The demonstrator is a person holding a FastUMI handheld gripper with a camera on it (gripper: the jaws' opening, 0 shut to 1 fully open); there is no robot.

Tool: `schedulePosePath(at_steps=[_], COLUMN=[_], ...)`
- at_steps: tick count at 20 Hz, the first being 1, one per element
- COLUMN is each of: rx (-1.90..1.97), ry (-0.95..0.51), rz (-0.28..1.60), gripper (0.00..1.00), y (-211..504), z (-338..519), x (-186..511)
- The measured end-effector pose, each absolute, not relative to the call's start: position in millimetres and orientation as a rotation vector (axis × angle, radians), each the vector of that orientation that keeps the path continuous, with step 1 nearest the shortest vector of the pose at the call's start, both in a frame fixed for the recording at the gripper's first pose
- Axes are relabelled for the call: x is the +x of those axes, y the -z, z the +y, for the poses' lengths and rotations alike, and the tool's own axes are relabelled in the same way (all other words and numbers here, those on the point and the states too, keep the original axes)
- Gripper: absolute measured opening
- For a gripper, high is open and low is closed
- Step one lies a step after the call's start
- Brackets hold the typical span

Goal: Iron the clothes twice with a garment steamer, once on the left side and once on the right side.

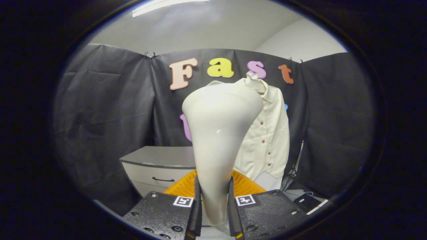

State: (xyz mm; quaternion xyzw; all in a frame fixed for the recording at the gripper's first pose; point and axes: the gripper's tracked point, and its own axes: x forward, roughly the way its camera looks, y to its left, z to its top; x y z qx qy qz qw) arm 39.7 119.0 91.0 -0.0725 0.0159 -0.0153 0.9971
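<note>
My gripper (214, 200) is shut on the narrow handle of a white garment steamer (218, 133), both fingers pressing on its sides. The steamer stands upright between the fingers and widens toward its head at the top. Beyond it hangs a cream button-up shirt (267, 133) on a hanger against the black cloth wall. The steamer's head covers the shirt's left half; the shirt's right half, with its row of dark buttons, shows beside it. The steamer is still some way short of the shirt.
A grey cabinet (160, 163) with a dark drawer handle stands below and left of the shirt. Cables and a dark box (305, 200) lie on the floor to the right, under the shirt's hem.
</note>
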Motion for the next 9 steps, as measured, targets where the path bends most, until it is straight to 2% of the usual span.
schedulePosePath(at_steps=[9], rx=[-0.137], ry=[0.083], rz=[0.066], gripper=[0.32], y=[-72.2], z=[82.5], x=[47.3])
